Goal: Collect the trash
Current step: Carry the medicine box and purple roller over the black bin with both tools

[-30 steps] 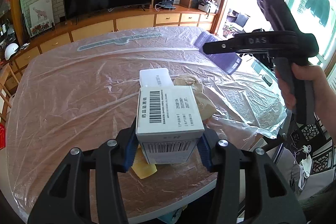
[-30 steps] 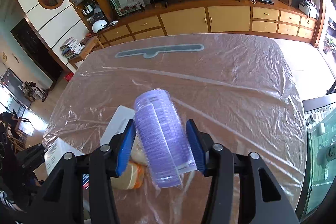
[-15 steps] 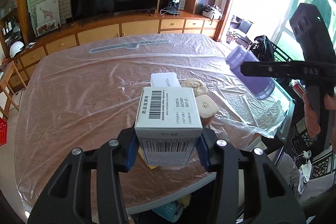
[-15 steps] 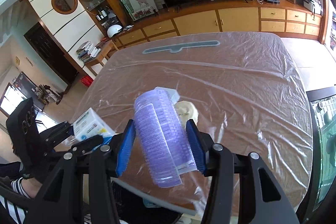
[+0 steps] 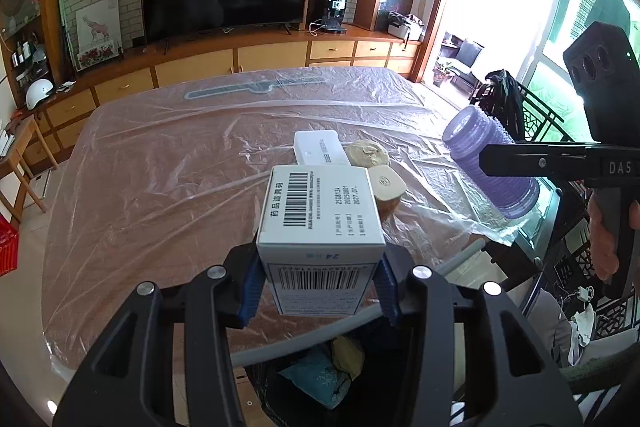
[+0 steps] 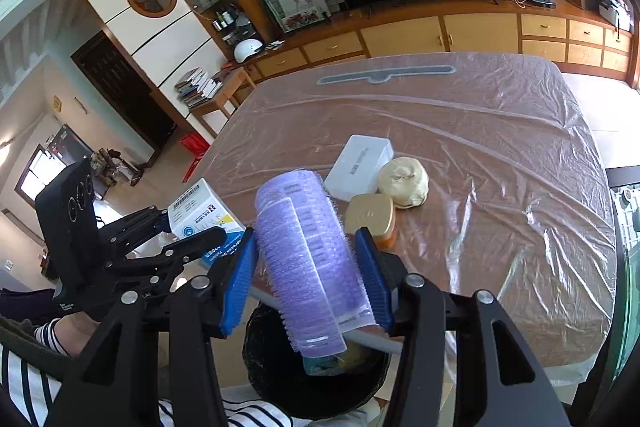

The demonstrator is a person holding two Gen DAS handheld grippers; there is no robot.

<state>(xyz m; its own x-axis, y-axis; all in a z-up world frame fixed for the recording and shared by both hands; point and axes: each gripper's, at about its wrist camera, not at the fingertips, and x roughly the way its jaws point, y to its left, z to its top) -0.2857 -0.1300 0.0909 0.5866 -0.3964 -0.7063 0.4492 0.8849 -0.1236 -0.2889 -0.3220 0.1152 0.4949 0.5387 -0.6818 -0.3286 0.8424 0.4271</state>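
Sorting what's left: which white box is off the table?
The barcoded white box, clamped in the left hand-held gripper; the plain white box lies on the table.

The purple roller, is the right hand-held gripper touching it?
Touching. The right wrist view shows the purple roller squeezed between both blue pads of the right hand-held gripper.

White barcoded box [image 5: 320, 215] — purple bristled roller [image 6: 308, 259]

Both wrist cameras look forward, close over the table [image 5: 168, 187] edge, sharing it
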